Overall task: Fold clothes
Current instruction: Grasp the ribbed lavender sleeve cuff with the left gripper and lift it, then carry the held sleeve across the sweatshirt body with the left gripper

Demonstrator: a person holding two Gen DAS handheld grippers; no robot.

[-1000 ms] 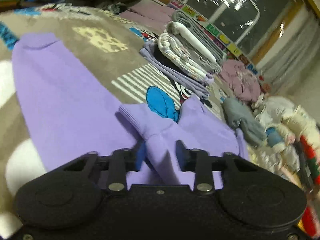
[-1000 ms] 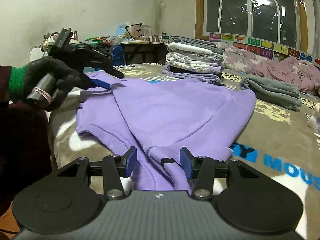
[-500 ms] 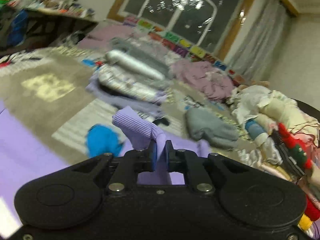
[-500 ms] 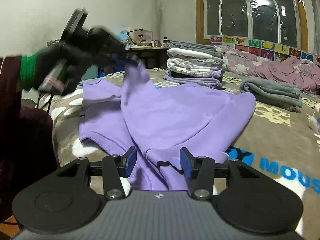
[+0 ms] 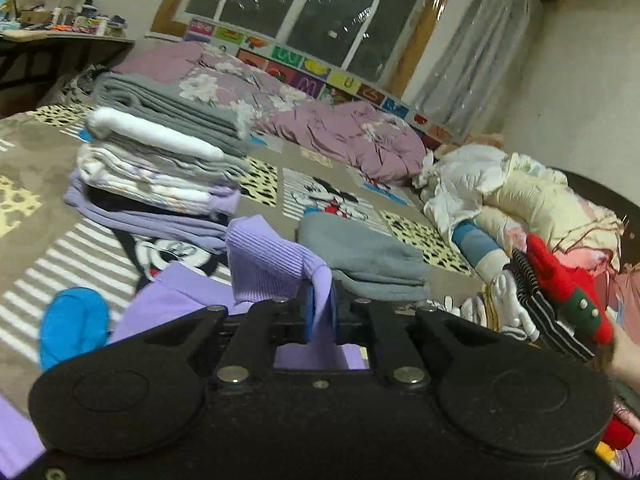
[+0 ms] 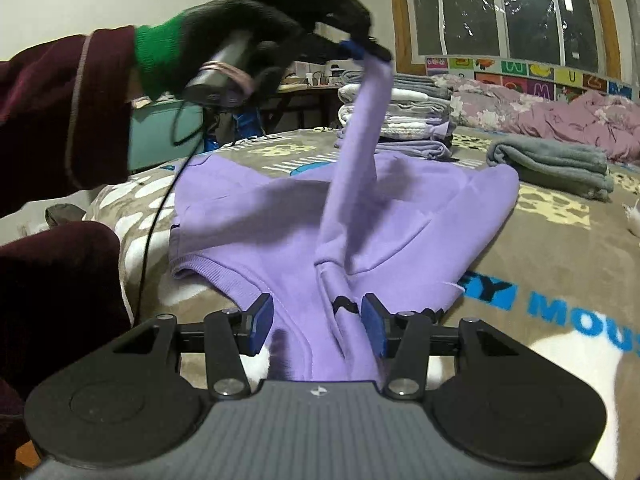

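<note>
On the bed's patterned blanket the purple sweatshirt lies spread, its fold barely begun — the left gripper is clamped on a sleeve cuff, lifted above the body. The right gripper hangs released over the near hem, gripping nothing; a stack of folded clothes sits beyond, done, while a loose heap waits.

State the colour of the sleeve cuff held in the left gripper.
Light purple; the ribbed sleeve cuff shows best in the left wrist view, clamped by the left gripper.

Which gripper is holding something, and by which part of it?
The left gripper holds the purple sweatshirt by its sleeve, near the ribbed cuff. The right gripper is open around the fabric, gripping nothing.
</note>
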